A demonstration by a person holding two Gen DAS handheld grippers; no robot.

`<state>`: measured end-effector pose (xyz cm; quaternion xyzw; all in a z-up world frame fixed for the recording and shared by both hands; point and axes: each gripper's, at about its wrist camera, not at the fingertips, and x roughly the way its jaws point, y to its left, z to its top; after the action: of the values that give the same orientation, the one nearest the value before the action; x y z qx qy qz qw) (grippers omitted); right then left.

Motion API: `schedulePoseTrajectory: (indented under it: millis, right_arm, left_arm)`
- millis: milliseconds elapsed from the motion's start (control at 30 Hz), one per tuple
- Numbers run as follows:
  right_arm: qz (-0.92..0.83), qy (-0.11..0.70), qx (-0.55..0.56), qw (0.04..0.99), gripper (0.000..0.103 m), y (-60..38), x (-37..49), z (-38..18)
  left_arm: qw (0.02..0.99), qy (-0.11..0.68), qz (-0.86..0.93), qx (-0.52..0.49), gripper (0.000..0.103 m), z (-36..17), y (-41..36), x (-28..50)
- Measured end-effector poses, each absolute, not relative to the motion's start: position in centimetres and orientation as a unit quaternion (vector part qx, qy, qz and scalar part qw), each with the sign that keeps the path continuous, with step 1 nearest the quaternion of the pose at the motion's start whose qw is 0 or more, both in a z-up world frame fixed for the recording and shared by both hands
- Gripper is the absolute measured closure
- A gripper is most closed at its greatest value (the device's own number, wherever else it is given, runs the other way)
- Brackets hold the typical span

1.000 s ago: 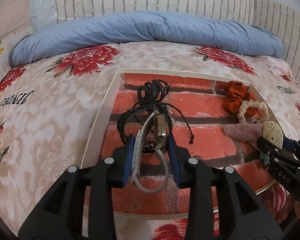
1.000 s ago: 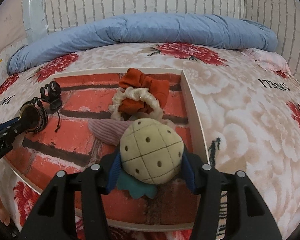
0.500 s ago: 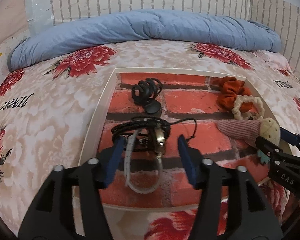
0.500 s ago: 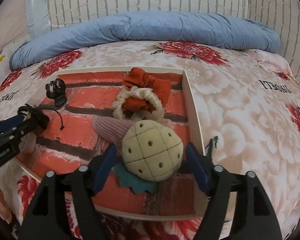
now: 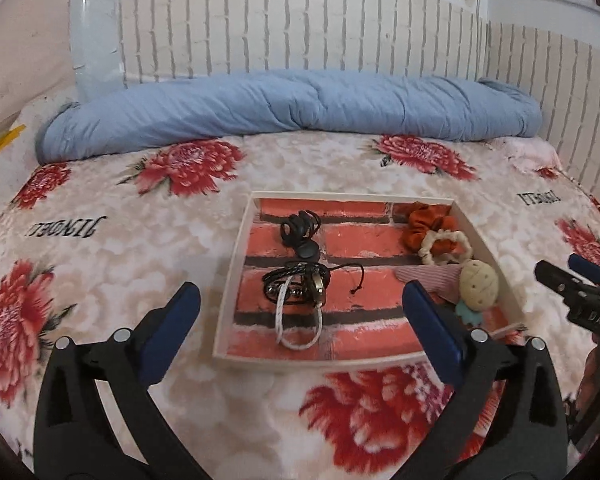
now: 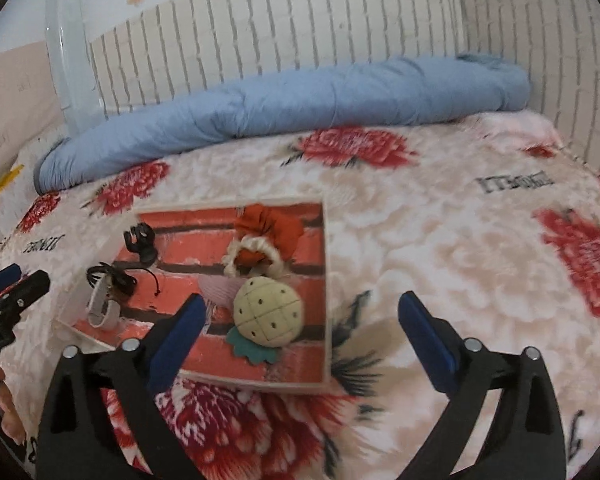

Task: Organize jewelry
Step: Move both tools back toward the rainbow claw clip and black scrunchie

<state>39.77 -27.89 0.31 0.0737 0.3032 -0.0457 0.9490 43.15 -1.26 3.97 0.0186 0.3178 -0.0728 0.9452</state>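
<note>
The tray [image 5: 228,280] is seen on the floral bedspread [image 5: 100,264], holding the scrunchies [image 5: 428,226], the plush clip [image 6: 268,312], the bracelet bundle [image 5: 300,292] and the claw clip [image 5: 300,226]. Both grippers, left [image 5: 300,312] and right [image 6: 300,320], are spread wide and empty. Any regrasp is best made from directly above one piece.

Support surface: bed covered by a cream plush blanket with red flower print and black lettering [image 5: 112,312] [image 6: 440,248].

Directly on the blanket:
- Long rolled pale-blue quilt [image 5: 292,108] [image 6: 300,104], lying across the far edge, along the white brick-pattern wall.
- Shallow square white-rimmed tray with red brick-pattern floor [image 5: 230,280] [image 6: 327,280], near the middle of the bed, well apart from the quilt, flat on the blanket.
</note>
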Motion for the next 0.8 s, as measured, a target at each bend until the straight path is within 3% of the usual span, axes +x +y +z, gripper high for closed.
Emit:
schedulePoseTrajectory:
  millis: [400,800]
  right_arm:
    - [-0.089,0.304,0.019,0.948,0.004,-31.5,30.4,1.2]
    - [-0.112,0.353,0.003,0.929,0.004,-33.4,24.6,-4.5]
  left_arm:
    - [0.947,0.314,-0.069,0.017,0.005,6.3,-1.7,34.6]
    - [0.928,0.362,-0.076,0.034,0.005,1.1,-4.7,28.8]
